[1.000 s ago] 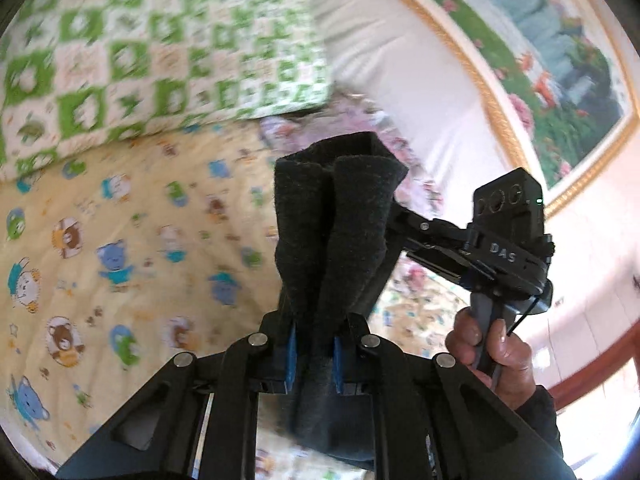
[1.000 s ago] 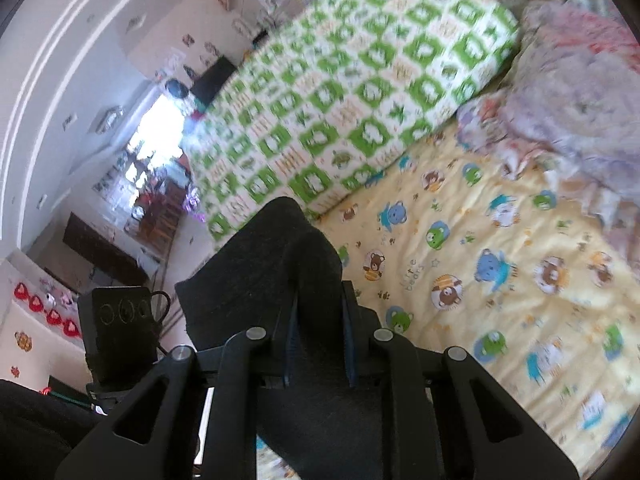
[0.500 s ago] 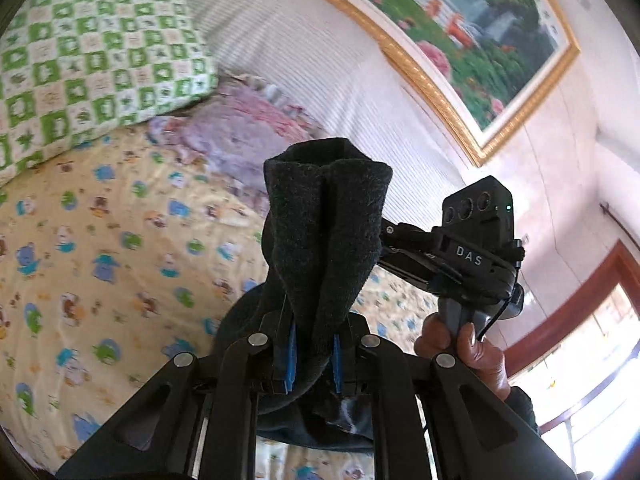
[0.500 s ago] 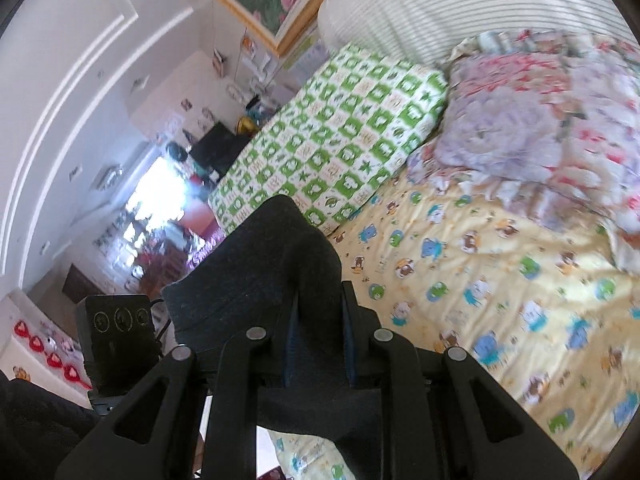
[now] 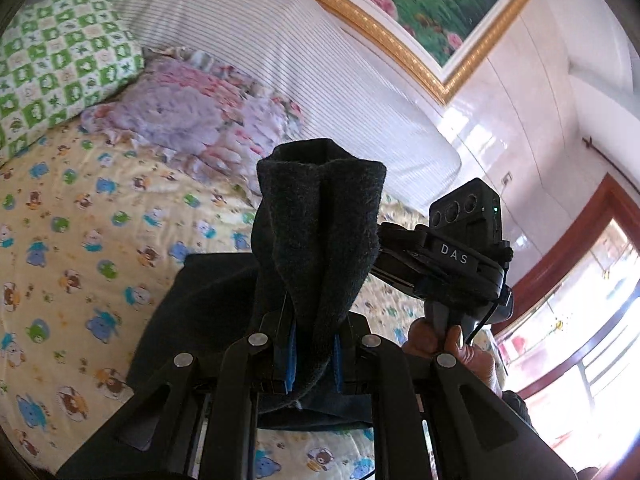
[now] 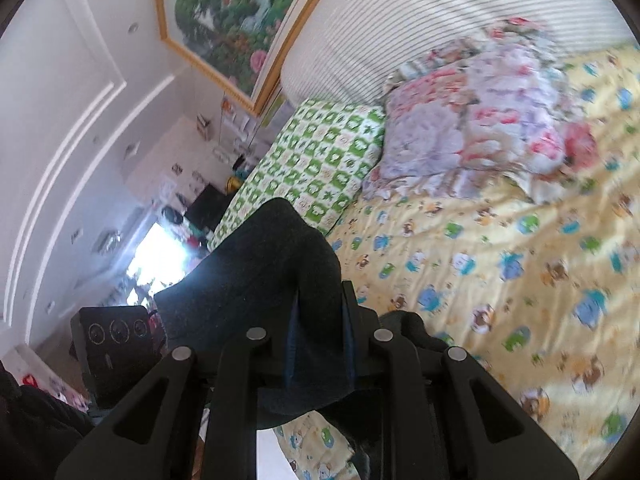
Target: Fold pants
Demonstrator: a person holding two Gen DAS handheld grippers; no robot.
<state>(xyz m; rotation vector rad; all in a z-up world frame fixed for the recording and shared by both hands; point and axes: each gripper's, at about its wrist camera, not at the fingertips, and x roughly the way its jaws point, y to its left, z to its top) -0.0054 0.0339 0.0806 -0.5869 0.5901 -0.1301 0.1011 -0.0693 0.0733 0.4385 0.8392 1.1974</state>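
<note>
Dark grey pants (image 5: 320, 232) are held up over the bed by both grippers. My left gripper (image 5: 314, 354) is shut on a bunched edge of the cloth, which stands up between its blue pads; more of the pants (image 5: 200, 312) lies on the sheet to the lower left. The right gripper's body (image 5: 460, 256), held by a hand (image 5: 444, 340), shows at the right of the left wrist view. In the right wrist view my right gripper (image 6: 320, 344) is shut on another bunched edge of the pants (image 6: 272, 264). The fingertips are hidden by cloth.
A yellow cartoon-print sheet (image 5: 80, 240) covers the bed. A green checked pillow (image 5: 52, 76) and a pink-purple floral pillow (image 5: 188, 116) lie by the striped headboard (image 5: 280, 52). A framed painting (image 5: 420, 4) hangs above. A window (image 5: 580, 340) is at the right.
Both grippers have swung across the bed toward the headboard with the pants still held. A flat part of the pants has come into view on the sheet below the left gripper.
</note>
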